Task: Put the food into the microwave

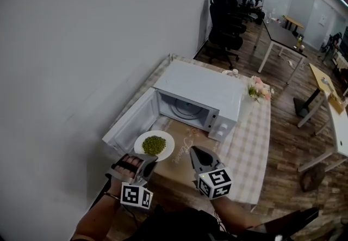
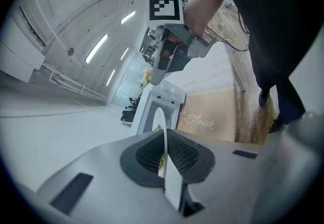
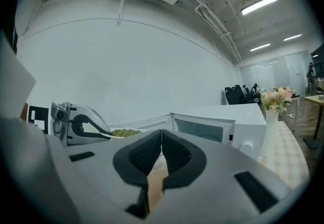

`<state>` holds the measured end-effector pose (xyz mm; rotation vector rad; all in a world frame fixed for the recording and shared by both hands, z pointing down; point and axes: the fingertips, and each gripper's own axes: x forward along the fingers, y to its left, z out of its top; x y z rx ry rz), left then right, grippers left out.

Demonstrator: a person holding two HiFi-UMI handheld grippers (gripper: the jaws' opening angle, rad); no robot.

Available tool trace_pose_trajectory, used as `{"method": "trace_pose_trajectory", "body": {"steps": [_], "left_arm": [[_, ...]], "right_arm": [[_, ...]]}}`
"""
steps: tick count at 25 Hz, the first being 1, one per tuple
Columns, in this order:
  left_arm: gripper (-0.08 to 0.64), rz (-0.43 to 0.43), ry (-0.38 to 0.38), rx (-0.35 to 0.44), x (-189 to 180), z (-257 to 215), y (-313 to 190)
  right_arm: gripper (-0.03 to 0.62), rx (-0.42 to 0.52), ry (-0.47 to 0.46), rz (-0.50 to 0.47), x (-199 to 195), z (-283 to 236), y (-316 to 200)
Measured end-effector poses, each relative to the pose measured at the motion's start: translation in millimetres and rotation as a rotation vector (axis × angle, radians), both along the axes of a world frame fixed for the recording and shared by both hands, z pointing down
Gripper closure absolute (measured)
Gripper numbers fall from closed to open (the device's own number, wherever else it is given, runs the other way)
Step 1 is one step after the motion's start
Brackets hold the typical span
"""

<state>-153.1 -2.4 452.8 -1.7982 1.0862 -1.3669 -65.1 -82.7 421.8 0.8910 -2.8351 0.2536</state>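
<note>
Starting with the head view: one plate (image 1: 167, 142) with one heap of green food (image 1: 154, 144) is held level just in front of the microwave (image 1: 204, 90), clamped at its near rim by the left gripper (image 1: 148, 159). It's kept flat, presumably so nothing gets spilled. The door (image 1: 130, 121) is swung wide to the left, so the cavity is left free for loading, but the plate isn't inside yet. The right gripper (image 1: 194, 153) is held beside it over the tan mat (image 1: 179, 161) with nothing carried, probably parked out of the way until the door needs shutting. One bunch of flowers (image 1: 258, 88) is set by the microwave's right end on the checked table (image 1: 253, 142).

Left gripper view: the plate is seen edge-on as a thin white line pinched between the two dark pads, so the jaws are closed down on its rim. A bit of green is glimpsed past the pads. The microwave is lined up straight ahead, which suggests the plate is being aimed at the opening.

Right gripper view: the pads are pressed together with nothing caught between them. One microwave, one plate and the other gripper can be counted here too, plus the same single bunch of flowers. Two grippers in all, only one loaded.
</note>
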Motion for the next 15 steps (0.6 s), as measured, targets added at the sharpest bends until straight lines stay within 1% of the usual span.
{"method": "trace_pose_trajectory", "body": {"steps": [4, 8, 10, 15], "left_arm": [[0.540, 0.055, 0.012, 0.013, -1.2, -1.6, -1.6], [0.540, 0.124, 0.034, 0.015, 1.9, 1.3, -1.2], [0.540, 0.159, 0.042, 0.011, 6.4, 4.0, 2.2], [0.540, 0.229, 0.008, 0.014, 4.6, 10.7, -2.8]], "right_arm": [[0.583, 0.002, 0.017, 0.074, 7.7, -0.7, 5.9], [0.583, 0.008, 0.010, 0.192, 18.8, -4.5, 2.7], [0.583, 0.009, 0.009, 0.225, 22.6, -5.6, 4.0], [0.583, 0.017, 0.018, 0.281, 27.6, -1.1, 8.9]]}}
